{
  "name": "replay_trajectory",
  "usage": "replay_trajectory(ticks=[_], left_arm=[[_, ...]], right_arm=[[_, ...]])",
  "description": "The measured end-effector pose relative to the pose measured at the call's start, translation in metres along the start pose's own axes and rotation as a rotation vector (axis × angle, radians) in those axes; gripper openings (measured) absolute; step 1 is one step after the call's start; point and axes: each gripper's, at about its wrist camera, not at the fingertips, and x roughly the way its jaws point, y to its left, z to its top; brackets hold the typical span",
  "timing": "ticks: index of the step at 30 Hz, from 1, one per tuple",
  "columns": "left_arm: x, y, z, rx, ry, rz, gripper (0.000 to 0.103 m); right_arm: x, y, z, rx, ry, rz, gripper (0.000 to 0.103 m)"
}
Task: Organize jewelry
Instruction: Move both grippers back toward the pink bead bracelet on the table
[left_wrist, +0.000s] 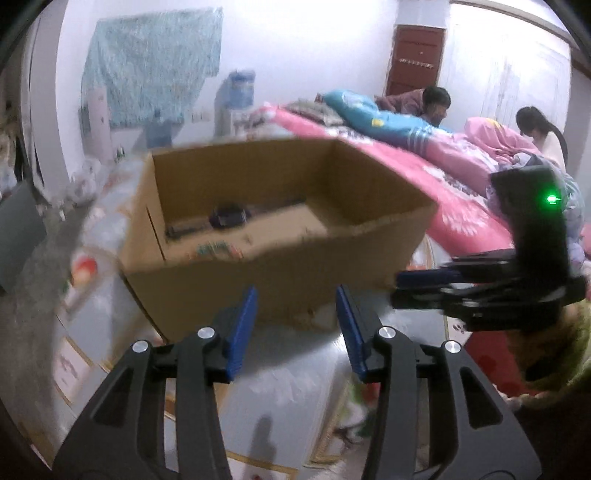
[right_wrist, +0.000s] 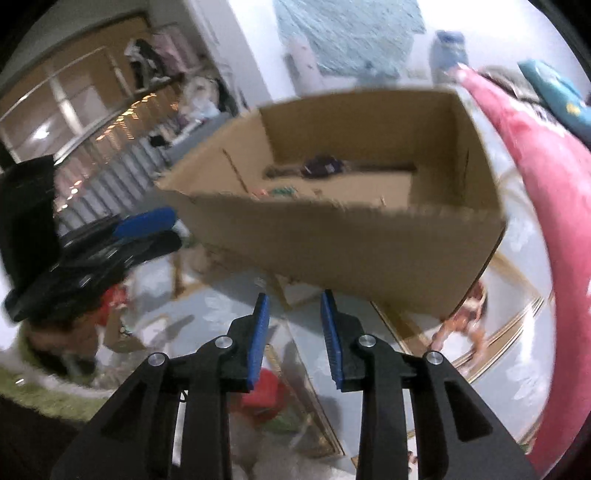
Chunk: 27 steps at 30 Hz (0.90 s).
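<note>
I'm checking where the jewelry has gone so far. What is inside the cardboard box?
In the cardboard box, a dark purple item lies by the far wall, with small greenish bits nearer. Blur hides what they are; the near wall covers the front floor.

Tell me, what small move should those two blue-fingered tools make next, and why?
Probably ease both forward over the cardboard box. The left gripper and right gripper are open and hold nothing, short of its near wall, while a dark item, too blurred to identify, lies inside.
</note>
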Motion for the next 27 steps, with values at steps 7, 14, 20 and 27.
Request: replay_trajectory(ticks=[7, 14, 20, 27], left_arm=[[0.027, -0.003, -0.025, -0.008, 0.067, 0.035, 0.042], [0.039, -0.008, -0.035, 0.047, 0.096, 0.063, 0.042], [0.045, -0.009, -0.034, 0.054, 0.102, 0.061, 0.042], [0.057, -0.017, -0.03, 0.082, 0.105, 0.038, 0.039]], right_arm=[[0.04, 0.01, -0.001, -0.093, -0.005, -0.14, 0.028], [0.056, 0.017, -0.004, -0.123, 0.006, -0.195, 0.015], [0.059, 0.022, -0.004, -0.13, 0.026, -0.186, 0.005], [0.051, 0.004, -0.007, -0.017, 0.056, -0.103, 0.003]])
